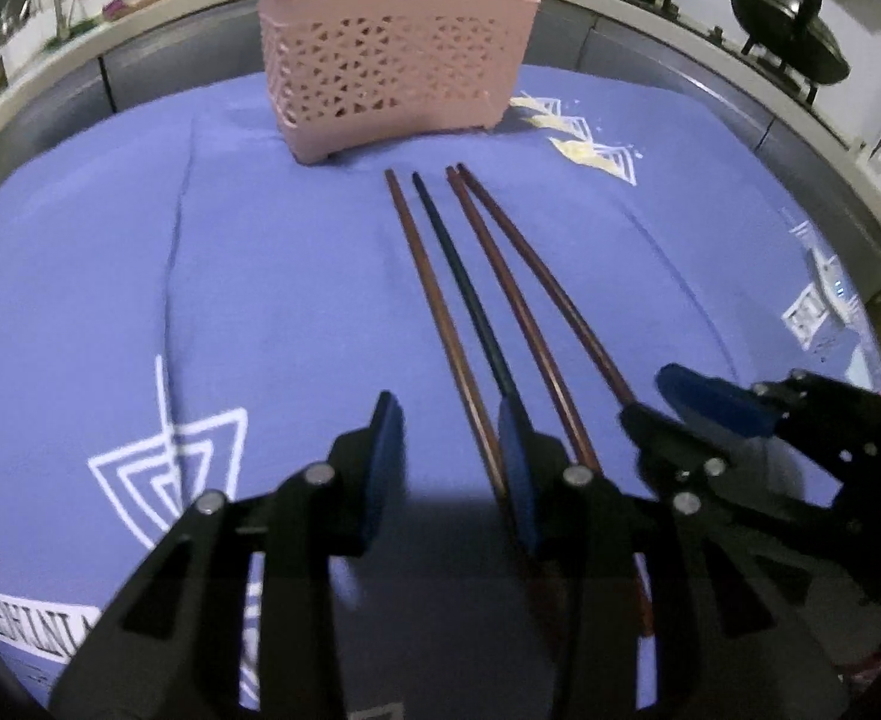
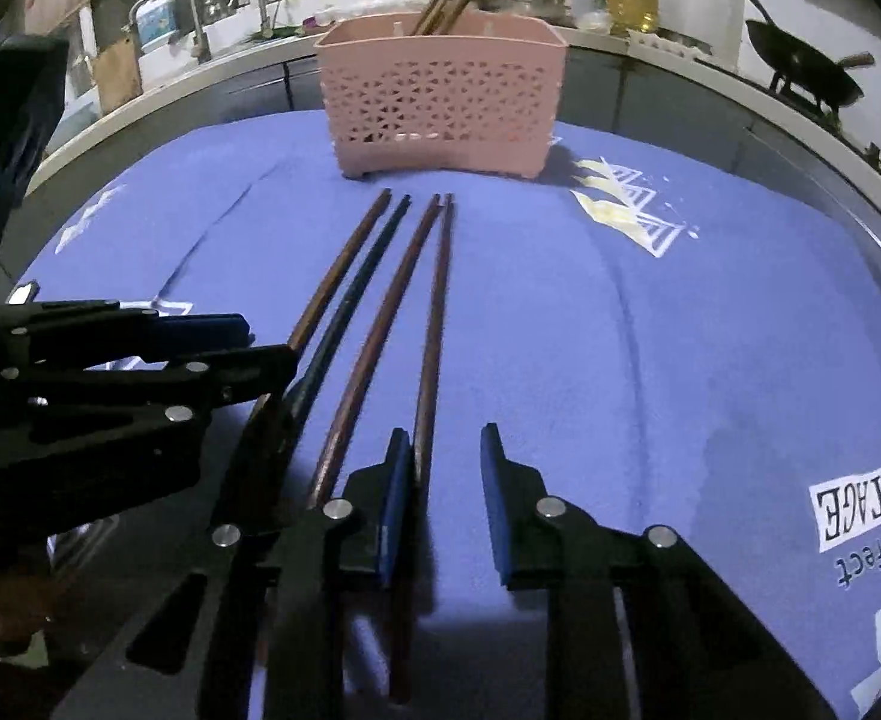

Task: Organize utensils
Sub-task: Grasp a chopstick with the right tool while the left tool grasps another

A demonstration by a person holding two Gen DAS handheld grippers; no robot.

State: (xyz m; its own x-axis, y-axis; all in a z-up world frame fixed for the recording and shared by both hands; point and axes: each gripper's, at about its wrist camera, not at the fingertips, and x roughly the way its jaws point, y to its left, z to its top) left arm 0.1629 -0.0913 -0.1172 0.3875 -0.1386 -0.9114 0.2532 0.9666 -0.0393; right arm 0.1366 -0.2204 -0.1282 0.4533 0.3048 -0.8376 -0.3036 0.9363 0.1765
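Four chopsticks (image 1: 470, 312) lie side by side on the cloth-covered desk (image 1: 230, 276), running from the lower middle of the frame up toward the basket (image 1: 392, 60) at upper centre; more chopsticks stand inside the basket; the left gripper (image 1: 449, 456) sits at the bottom, the right gripper (image 1: 674, 402) at lower right.

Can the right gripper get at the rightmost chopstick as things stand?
Probably yes. The rightmost chopstick already lies inside the right gripper, beside one of its fingers. Nothing covers it; the neighbouring brown chopstick sits just outside.
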